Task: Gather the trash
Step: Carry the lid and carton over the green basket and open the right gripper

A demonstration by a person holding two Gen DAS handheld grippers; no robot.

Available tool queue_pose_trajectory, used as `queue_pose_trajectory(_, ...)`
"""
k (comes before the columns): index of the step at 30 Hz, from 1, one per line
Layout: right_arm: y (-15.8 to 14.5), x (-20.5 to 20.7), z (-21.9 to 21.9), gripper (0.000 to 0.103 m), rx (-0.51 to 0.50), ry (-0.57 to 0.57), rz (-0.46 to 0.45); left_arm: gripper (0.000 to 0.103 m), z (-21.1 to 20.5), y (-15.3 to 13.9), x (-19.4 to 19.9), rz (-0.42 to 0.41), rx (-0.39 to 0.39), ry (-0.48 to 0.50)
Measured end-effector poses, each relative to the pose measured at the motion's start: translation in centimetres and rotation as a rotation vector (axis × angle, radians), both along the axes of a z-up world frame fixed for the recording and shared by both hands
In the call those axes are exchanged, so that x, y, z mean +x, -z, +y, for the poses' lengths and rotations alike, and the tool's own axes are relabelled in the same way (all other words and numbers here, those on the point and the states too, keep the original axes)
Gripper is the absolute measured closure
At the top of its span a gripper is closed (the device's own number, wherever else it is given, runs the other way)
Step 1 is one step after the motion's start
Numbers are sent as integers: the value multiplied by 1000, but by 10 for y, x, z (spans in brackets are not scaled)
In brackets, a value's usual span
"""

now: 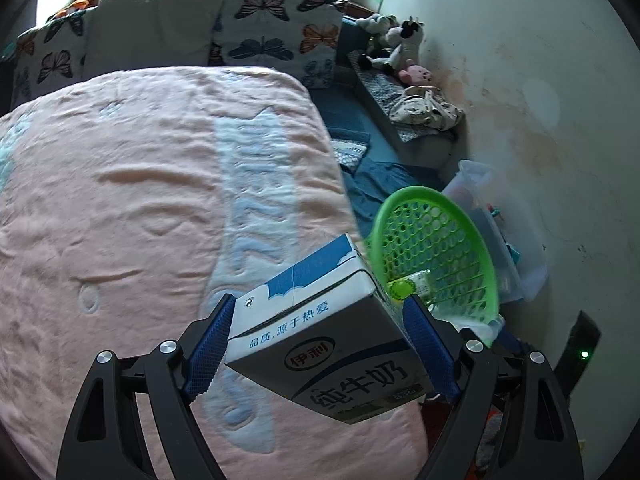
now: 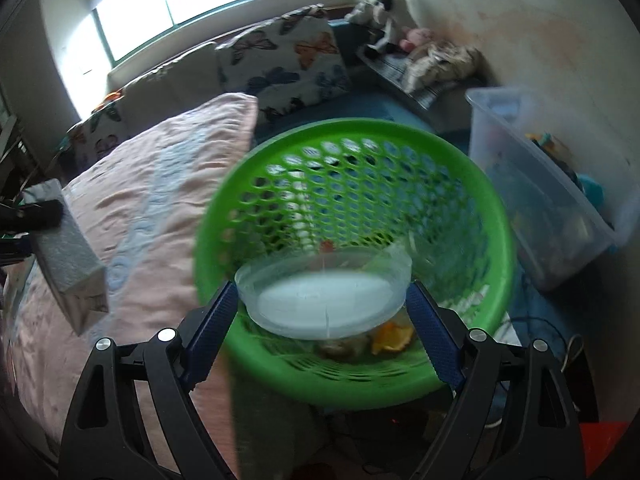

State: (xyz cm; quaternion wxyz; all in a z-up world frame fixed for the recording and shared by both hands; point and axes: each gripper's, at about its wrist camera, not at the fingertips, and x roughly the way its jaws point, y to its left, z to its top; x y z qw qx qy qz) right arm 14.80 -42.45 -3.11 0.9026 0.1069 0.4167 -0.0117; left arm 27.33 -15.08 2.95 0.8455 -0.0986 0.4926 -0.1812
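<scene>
- The left tongs (image 1: 320,344) held one milk carton (image 1: 324,344) between both blue pads, above the right edge of the bed (image 1: 120,200).
- The right tongs (image 2: 322,320) gripped one clear plastic bowl (image 2: 324,296), over the opening of the one green basket (image 2: 496,216).
- Inside the basket lay one orange peel (image 2: 392,338) and some blurred scraps.
- One clear storage box (image 2: 532,200) stood beside the basket, by the wall.
- Two butterfly pillows (image 1: 276,36) lay at the head of the bed.
</scene>
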Motion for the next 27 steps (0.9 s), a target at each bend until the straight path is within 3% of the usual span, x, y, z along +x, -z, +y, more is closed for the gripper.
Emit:
queue_pose_trajectory(9,19,8,-22,24,46,39,42,22,-32,-9,7,-17,-11,60)
queue_pose_trajectory(27,11,-31,-21,24,42,44,-7,22,-85,-1,20,-46,10,114)
